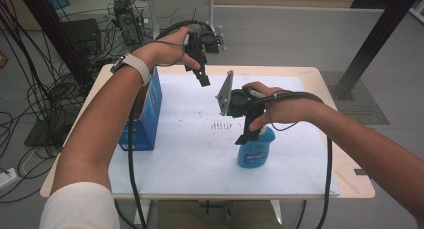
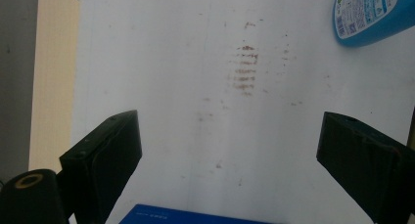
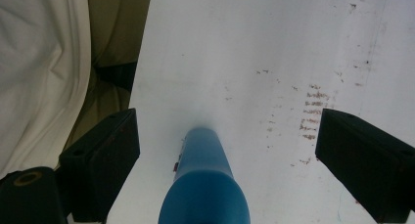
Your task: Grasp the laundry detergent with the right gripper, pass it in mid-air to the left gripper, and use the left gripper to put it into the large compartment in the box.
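White stained bench (image 1: pixel 200 154): right hand-held gripper (image 3: pixel 225 150), jaws spread, hovers over a blue spray bottle (image 1: pixel 255 149) near the front edge; descend centred before closing.

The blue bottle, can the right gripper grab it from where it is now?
Probably yes. The right gripper hangs just above the bottle, jaws open wide. In the right gripper view the bottle stands between the jaws with nothing in the way.
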{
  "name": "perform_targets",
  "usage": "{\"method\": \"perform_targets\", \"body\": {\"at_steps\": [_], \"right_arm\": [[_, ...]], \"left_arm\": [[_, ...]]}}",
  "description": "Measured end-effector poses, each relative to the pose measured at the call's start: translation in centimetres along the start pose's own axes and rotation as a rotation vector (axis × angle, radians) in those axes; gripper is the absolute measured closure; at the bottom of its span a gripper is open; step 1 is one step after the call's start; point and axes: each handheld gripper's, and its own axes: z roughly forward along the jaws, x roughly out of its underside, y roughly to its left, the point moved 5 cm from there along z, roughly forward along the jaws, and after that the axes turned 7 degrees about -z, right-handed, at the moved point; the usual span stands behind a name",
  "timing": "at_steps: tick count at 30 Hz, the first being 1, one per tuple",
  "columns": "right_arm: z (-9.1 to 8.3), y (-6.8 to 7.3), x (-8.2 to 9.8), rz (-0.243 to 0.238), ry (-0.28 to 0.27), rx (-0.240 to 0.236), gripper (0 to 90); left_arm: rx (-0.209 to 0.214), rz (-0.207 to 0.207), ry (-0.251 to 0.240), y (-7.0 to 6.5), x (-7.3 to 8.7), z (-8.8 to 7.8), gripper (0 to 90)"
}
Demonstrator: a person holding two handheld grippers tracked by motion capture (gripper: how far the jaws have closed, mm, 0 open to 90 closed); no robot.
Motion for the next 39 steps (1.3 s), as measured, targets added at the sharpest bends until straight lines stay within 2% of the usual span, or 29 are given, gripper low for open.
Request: {"method": "perform_targets", "body": {"at_steps": [3,15,28,37,39], "right_arm": [[-0.06,0.06,-0.03,-0.003,-0.001,0.002,9.2],[-0.29,0.03,0.19,-0.004,-0.008,0.002,9.2],[-0.39,0.02,0.23,-0.002,-0.012,0.006,8.6],[-0.58,0.00,0.39,-0.007,-0.015,0.018,8.4],[-0.69,-0.02,0.44,-0.007,-0.021,0.019,8.2]], "left_arm": [[-0.003,-0.017,-0.002,-0.04,-0.01,0.08,9.9],[-0.013,-0.034,-0.006,0.05,-0.07,0.04,8.0],[-0.017,-0.021,0.002,0.17,-0.13,0.30,8.7],[-0.019,-0.039,-0.011,0.26,-0.19,0.27,8.6],[-0.024,-0.029,-0.001,0.26,-0.14,0.27,8.6]]}}
